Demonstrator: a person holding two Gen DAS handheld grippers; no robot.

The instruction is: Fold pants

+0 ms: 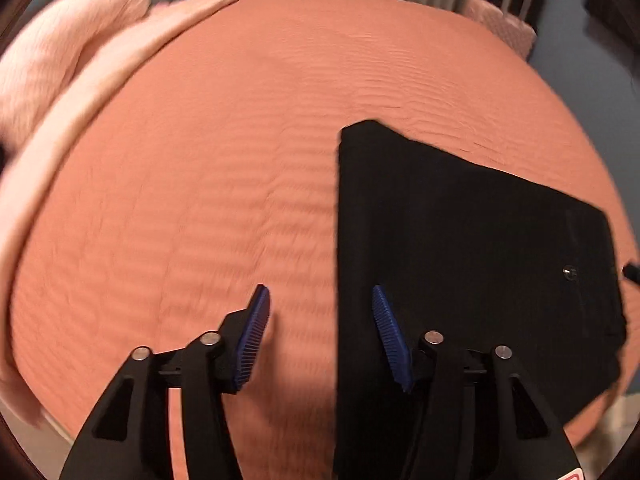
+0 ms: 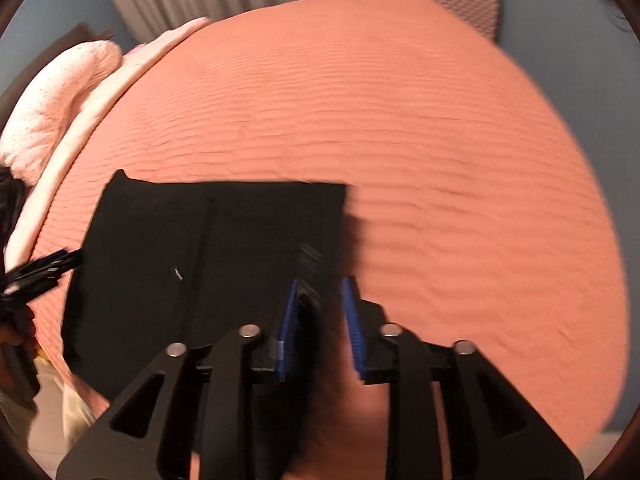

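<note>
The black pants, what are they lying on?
The black pants lie folded flat on an orange bedspread. The bedspread shows all around them; whatever is directly underneath is covered.

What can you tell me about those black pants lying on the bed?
The black pants lie flat on the orange ribbed bedspread, folded into a compact, roughly rectangular block with straight edges. The cloth looks dark, matte and smooth. A small silvery button shows on the top layer, and a seam runs across it. They sit near the bed's front edge. The left gripper hovers open over their side edge, nothing between its fingers. The right gripper is above the opposite edge; blur hides whether it touches.
</note>
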